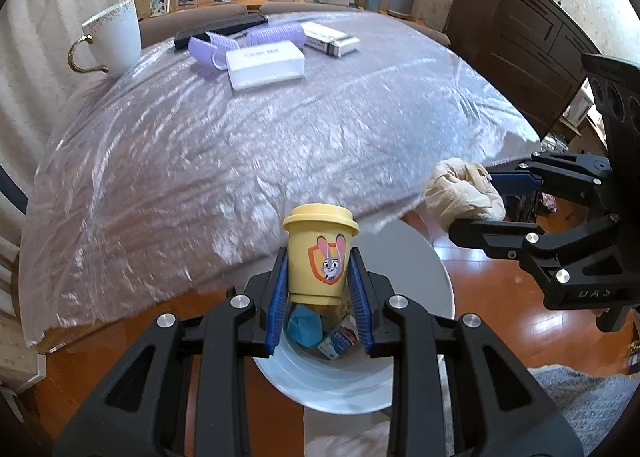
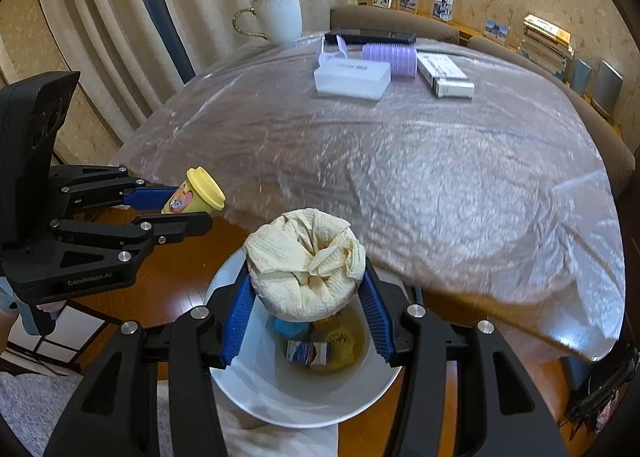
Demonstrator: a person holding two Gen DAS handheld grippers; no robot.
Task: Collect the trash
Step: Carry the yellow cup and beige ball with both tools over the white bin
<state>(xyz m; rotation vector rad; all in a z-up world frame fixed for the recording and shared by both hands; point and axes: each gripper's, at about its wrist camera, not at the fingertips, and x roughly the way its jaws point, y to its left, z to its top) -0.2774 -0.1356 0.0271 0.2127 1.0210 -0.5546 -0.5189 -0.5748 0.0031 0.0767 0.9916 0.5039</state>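
Note:
My left gripper is shut on a small yellow lidded cup with a rabbit picture and holds it above the white trash bin. It also shows in the right wrist view. My right gripper is shut on a crumpled cream paper towel over the same bin; the towel also shows in the left wrist view. The bin holds a blue wad, a small carton and other trash.
The table has a clear plastic cover. At its far side stand a white mug, a white box, purple rollers, a black phone and a small pack. A dark cabinet stands right. Wooden floor lies around the bin.

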